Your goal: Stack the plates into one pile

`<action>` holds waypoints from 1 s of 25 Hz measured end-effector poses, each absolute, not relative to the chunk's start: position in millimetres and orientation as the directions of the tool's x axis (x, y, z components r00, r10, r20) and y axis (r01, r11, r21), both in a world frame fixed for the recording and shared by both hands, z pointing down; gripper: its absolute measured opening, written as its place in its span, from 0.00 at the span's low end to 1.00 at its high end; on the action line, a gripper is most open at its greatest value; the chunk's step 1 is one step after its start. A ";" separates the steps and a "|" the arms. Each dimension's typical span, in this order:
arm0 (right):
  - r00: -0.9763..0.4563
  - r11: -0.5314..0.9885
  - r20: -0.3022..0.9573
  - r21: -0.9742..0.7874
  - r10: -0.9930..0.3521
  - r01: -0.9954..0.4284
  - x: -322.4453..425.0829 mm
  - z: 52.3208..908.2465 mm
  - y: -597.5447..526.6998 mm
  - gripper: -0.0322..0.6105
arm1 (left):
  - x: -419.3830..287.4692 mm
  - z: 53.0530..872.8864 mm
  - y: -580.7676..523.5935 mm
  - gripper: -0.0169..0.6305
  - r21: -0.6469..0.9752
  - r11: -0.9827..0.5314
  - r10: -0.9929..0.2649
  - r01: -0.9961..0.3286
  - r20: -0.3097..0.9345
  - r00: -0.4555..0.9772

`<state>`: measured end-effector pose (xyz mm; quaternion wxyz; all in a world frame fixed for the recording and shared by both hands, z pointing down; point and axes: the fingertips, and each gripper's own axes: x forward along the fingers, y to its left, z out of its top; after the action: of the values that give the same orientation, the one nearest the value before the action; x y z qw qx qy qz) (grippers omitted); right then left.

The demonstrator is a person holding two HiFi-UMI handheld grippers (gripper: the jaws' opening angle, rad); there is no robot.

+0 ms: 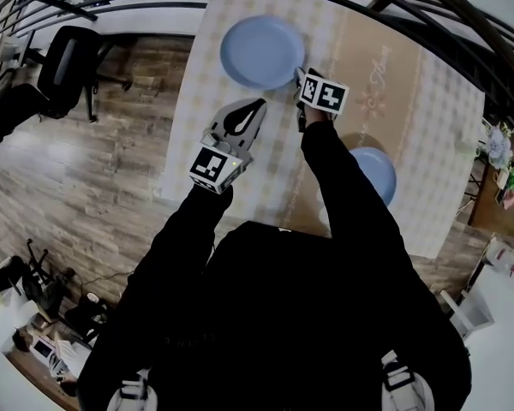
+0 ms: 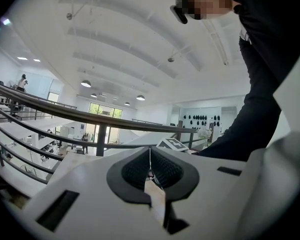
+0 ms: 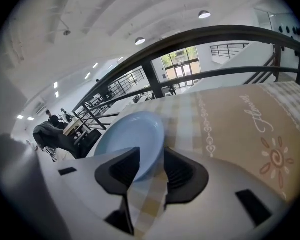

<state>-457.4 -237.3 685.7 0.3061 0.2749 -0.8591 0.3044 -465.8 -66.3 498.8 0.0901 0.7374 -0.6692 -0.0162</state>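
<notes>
On the table, seen from the head view, a checked tablecloth (image 1: 428, 135) is covering the top and two pale blue plates are lying on it well apart. The far plate (image 1: 261, 51) is sitting near the far edge, and the near plate (image 1: 377, 174) is lying closer to the person, partly hidden by the right sleeve. The right gripper (image 1: 300, 77) is reaching to the far plate's right rim, while the left gripper (image 1: 255, 106) is hanging over bare cloth, near that plate and not touching it. A black chair (image 1: 64, 67) is standing on the wooden floor (image 1: 94, 169) to the left.

Along the left gripper view, the left gripper (image 2: 150, 153) is pointing up toward a dark railing (image 2: 90, 118) and the ceiling. Its jaws are pressing together with nothing between them.

Along the right gripper view, the right gripper (image 3: 151, 165) is lying low over the cloth (image 3: 240, 129). Its jaws are standing apart, released, and the rim of the far plate (image 3: 130, 136) is sitting in the gap between them, with the pads not squeezing it. That plate is resting flat on the cloth.
</notes>
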 end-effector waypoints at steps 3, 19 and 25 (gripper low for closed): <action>-0.633 0.645 0.727 -0.354 -0.266 -0.677 -466.3 701.5 -241.0 0.31 | -475.5 500.4 -72.6 0.06 0.159 -0.079 -0.992 -0.984 0.087 0.094; -0.496 0.642 0.830 -0.238 -0.256 -0.729 -490.3 745.1 -249.4 0.27 | -494.4 523.9 -71.5 0.06 0.213 -0.040 -0.991 -0.976 0.119 0.066; -0.477 0.623 0.834 -0.222 -0.278 -0.750 -491.0 747.5 -250.0 0.24 | -501.7 524.5 -66.6 0.06 0.228 -0.020 -0.992 -0.973 0.120 0.049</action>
<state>-491.0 -250.0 747.5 0.4003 0.3183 -0.8070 0.2952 -501.7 -66.6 524.5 0.1248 0.7133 -0.6887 -0.0363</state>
